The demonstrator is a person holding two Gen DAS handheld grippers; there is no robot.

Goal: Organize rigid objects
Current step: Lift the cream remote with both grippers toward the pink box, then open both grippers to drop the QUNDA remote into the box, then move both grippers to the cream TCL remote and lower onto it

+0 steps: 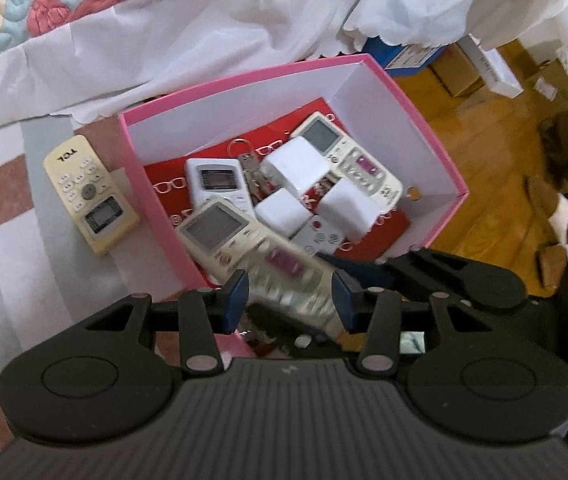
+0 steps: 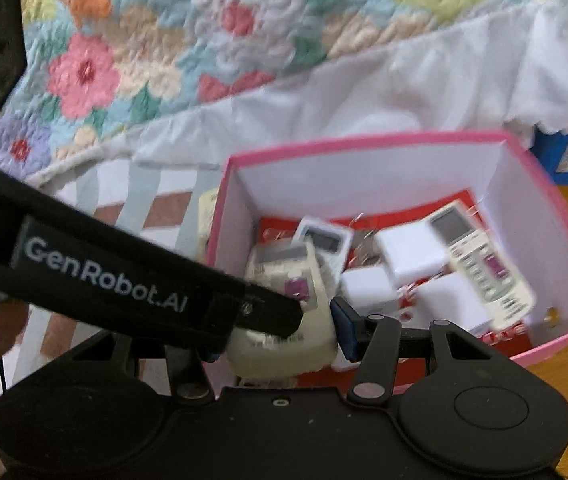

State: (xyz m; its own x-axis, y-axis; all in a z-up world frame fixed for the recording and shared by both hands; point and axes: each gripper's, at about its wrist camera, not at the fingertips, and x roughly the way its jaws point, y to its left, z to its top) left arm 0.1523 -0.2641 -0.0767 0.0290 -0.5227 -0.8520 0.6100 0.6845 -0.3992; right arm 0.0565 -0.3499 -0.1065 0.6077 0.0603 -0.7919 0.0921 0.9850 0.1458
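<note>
Left gripper (image 1: 290, 300) pinched cream remote (image 1: 251, 258) across narrow sides, over pink box (image 1: 243, 76) near rim. Right gripper (image 2: 279, 332), 12 o'clock: grip hidden, cannot tell. Remote looked light, stiff, slick; mid-body hold best.

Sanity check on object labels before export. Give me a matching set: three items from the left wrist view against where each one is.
Things:
1. TCL remote
2. key ring with keys
3. cream remote with purple panel

Places:
A. between the fingers of the left gripper, over the near edge of the pink box
B. on the striped mat, outside the box
C. inside the box, on the red sheet

Pairs: 1-B, 2-C, 3-A
</note>
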